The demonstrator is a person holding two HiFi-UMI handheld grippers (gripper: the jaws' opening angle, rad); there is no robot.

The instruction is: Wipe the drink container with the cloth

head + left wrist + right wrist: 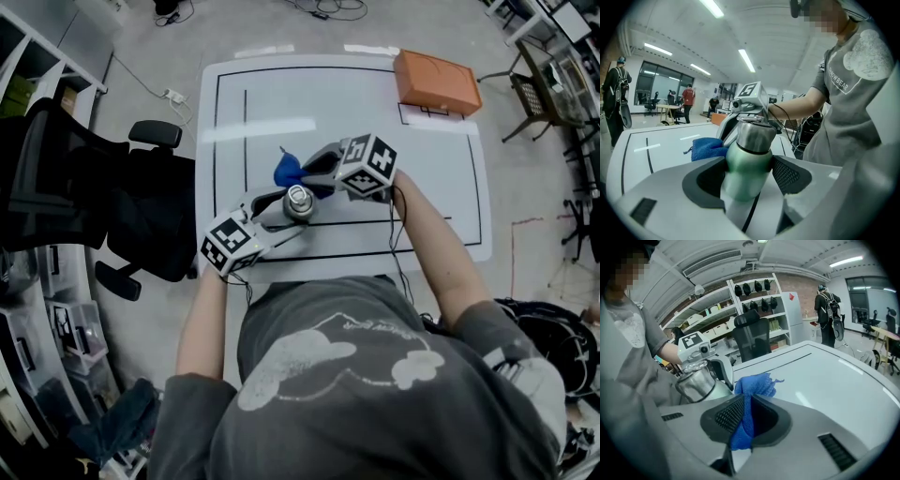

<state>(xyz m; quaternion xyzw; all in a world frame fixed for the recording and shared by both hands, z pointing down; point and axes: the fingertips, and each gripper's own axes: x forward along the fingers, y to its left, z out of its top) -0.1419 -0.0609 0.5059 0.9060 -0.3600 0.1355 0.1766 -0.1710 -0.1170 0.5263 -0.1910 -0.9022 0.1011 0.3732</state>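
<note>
"Two grips to check, nearest first. What has the left gripper (749, 174) got?"
"The bottle (746, 164), jaws wide round its green body below the steel cap (754, 136). It's over the table's (441, 187) near edge. Resting or lifted, I can't tell."
"And the right gripper (745, 420)?"
"Jaws nearly together, pinching the cloth (750, 397), just beyond the bottle."
"Then I'd hold the bottle steady, press the loose cloth end flat on its side and stroke top to bottom, turning the bottle for the far side."
"Keep clear of the left jaws."
</note>
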